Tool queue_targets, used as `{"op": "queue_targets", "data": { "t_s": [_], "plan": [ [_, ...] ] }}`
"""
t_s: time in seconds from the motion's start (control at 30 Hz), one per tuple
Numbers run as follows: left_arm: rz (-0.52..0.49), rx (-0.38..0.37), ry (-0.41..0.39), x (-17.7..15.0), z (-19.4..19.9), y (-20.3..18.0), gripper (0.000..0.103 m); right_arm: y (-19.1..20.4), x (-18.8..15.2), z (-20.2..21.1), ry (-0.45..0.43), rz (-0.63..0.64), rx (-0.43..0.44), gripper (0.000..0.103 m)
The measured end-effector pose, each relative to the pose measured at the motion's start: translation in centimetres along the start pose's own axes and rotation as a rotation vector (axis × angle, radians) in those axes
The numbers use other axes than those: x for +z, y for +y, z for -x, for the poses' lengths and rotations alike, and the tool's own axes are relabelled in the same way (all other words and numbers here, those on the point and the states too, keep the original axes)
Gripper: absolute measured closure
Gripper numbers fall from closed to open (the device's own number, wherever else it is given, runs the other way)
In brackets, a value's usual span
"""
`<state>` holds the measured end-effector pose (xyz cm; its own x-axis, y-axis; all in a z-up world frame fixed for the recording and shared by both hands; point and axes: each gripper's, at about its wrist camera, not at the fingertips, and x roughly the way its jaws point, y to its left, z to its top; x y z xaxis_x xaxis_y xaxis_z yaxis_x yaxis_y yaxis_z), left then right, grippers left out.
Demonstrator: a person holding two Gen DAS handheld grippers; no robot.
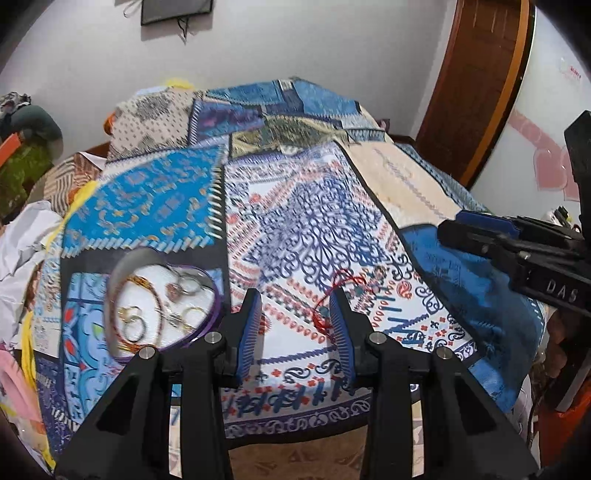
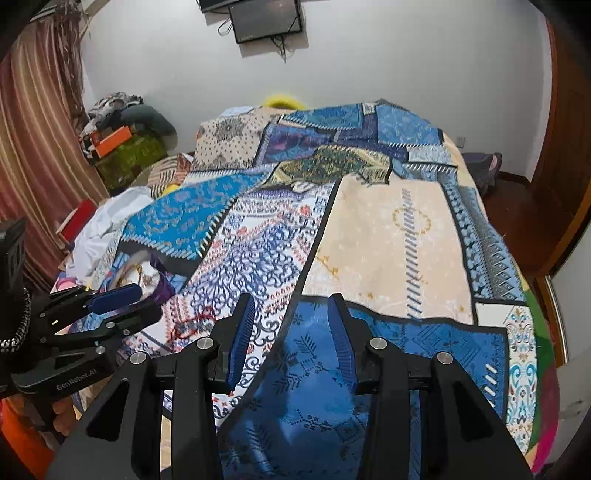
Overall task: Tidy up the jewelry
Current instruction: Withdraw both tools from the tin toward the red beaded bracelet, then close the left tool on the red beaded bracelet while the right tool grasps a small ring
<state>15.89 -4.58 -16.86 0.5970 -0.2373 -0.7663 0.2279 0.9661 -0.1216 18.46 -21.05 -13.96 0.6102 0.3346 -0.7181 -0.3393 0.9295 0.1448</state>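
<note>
A heart-shaped purple-rimmed jewelry box [image 1: 162, 302] lies open on the patterned bedspread [image 1: 295, 206], holding rings, hoops and a beaded bracelet [image 1: 122, 295]. A red string bracelet [image 1: 332, 295] lies loose on the cloth just right of my left gripper's middle. My left gripper [image 1: 295, 317] is open and empty, hovering over the cloth between the box and the red bracelet. My right gripper [image 2: 291, 325] is open and empty over the blue patch; it also shows at the right of the left wrist view [image 1: 491, 240]. The red bracelet [image 2: 195, 321] and the box [image 2: 147, 273] show at the left of the right wrist view.
The bed fills both views. White crumpled cloth [image 1: 22, 243] and clutter lie at the bed's left side. A wooden door [image 1: 476, 74] stands at the right, and a wall-mounted screen [image 2: 266, 14] hangs on the far wall. Bags and boxes [image 2: 122, 144] pile in the far left corner.
</note>
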Motion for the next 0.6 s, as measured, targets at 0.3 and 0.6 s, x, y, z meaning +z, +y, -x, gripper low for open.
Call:
{"op": "queue_targets", "data": {
  "t_s": [0.3, 0.6],
  "plan": [
    [-0.038, -0.045, 0.024, -0.7, -1.6, -1.3, 0.065, 1.3, -0.8, -2.2, 0.044, 0.065, 0.031, 0.066],
    [-0.025, -0.069, 0.006, -0.9, -2.3, -1.1, 0.072, 2.9, -1.1, -3.9, 0.083, 0.126, 0.058, 0.075]
  ]
}}
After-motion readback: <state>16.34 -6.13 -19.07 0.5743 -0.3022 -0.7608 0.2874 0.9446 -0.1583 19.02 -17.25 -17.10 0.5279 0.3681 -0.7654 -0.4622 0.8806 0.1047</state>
